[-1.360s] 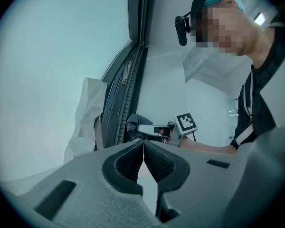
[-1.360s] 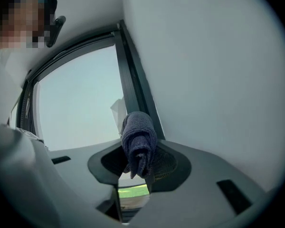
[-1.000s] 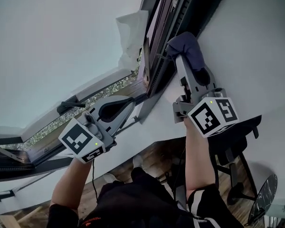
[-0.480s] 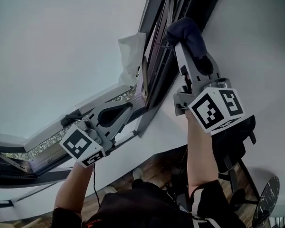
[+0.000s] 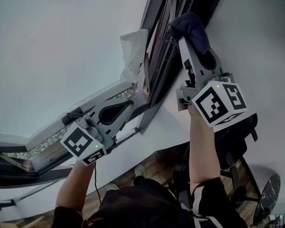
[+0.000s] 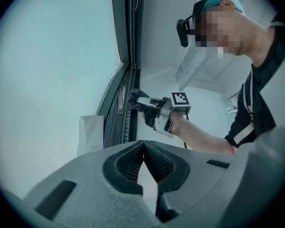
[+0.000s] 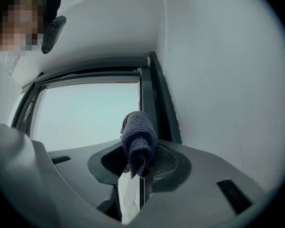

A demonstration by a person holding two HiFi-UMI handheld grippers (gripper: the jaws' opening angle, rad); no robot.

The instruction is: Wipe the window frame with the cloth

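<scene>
A dark blue cloth (image 5: 190, 28) is bunched at the tip of my right gripper (image 5: 183, 30), which is shut on it and holds it against the dark window frame (image 5: 173, 42). The right gripper view has the folded cloth (image 7: 138, 141) standing between the jaws, in front of the frame's upright bar (image 7: 154, 108). My left gripper (image 5: 128, 106) sits lower left by the frame's bottom corner, jaws closed together with nothing in them. From the left gripper view, the right gripper (image 6: 137, 101) and cloth (image 6: 133, 96) press on the frame (image 6: 130, 56).
A white wall (image 5: 256, 42) runs along the right of the frame. A crumpled white sheet (image 5: 133, 51) hangs on the pane beside the frame. Below stand a black chair (image 5: 237, 146) and a wooden floor (image 5: 156, 163).
My right gripper has moved up along the frame with the cloth. The left gripper has shifted slightly, staying near the bottom corner.
</scene>
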